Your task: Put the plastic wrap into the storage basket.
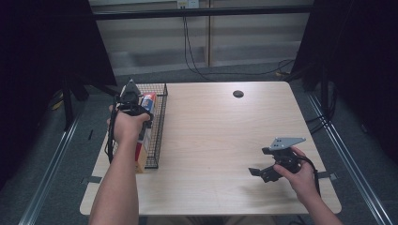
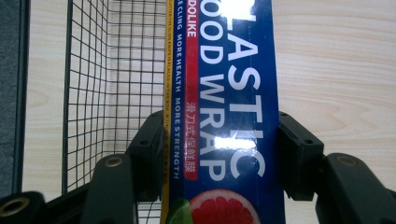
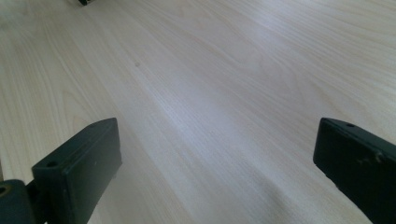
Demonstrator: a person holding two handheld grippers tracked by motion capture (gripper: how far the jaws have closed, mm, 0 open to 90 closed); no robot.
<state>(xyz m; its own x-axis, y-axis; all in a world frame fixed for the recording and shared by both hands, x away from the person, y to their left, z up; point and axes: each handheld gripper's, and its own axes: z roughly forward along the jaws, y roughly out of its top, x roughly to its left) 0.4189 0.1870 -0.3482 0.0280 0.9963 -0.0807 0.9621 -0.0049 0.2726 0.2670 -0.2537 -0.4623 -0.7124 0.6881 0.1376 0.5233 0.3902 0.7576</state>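
Jaws of the left gripper (image 2: 219, 154) clamp the blue plastic wrap box (image 2: 224, 93) over the wire basket (image 2: 112, 70); the right gripper (image 3: 217, 163) gapes wide, empty, above the table (image 3: 224, 70).

Both forearms are bare, with no sleeves on them. The left gripper (image 2: 219, 154) is matt black, its two blocky jaws each carrying small screw holes near the tips and a brass-coloured rivet behind them, where the links hinge. The right gripper (image 1: 257, 172) is black too, with a grey three-cornered plate bearing small holes behind its jaws and a black cable trailing from its body.
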